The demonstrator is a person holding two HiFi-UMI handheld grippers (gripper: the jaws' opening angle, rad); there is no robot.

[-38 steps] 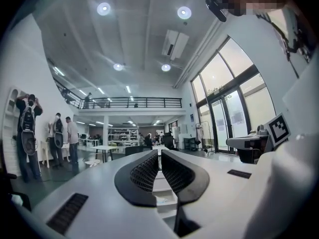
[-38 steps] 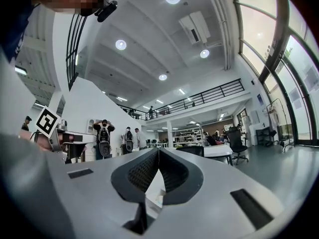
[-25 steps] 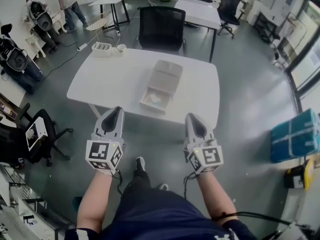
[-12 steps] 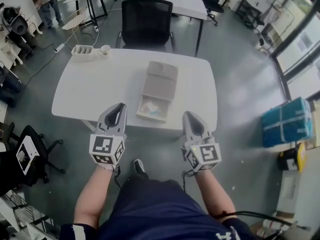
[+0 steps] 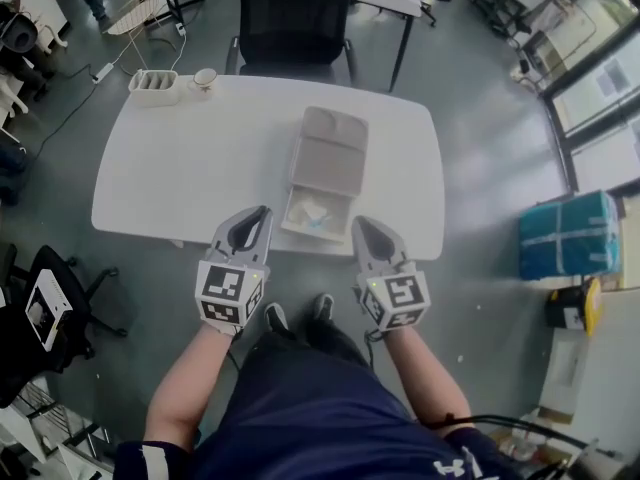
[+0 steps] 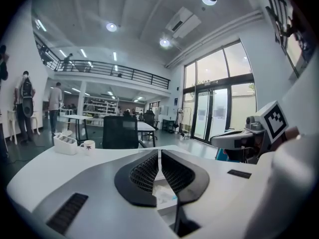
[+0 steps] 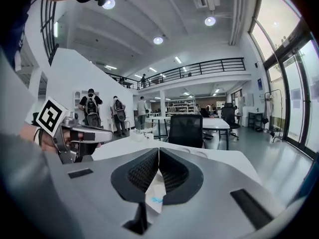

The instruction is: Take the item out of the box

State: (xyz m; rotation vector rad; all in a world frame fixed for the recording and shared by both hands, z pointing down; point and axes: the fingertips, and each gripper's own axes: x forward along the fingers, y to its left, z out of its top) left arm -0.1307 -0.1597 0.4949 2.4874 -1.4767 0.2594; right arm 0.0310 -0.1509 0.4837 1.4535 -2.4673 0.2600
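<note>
A white table (image 5: 180,168) is seen from above, and a pale box (image 5: 330,133) is laid open near its middle, with the lid folded back toward the far side. The item (image 5: 314,213) is found inside the box's open tray, at the end nearest the person. It is shown as something pale and crumpled with a blue mark, perhaps wrapped in film, though the view is too small for that to be settled.

The left tool (image 5: 264,212) is held over the table's near edge, just left of the open tray and apart from it. Its jaws are pressed together at the tips, and nothing is pinched between them. The right tool (image 5: 358,222) is held on the other side of the tray, likewise apart from the box. Its jaws are also pressed together and nothing is gripped. In both gripper views the item is seen beyond the closed jaws, untouched.

At the table's far left corner a white organiser (image 5: 155,86) and a mug (image 5: 205,76) are set side by side. A black chair (image 5: 295,13) is drawn up at the far side.
</note>
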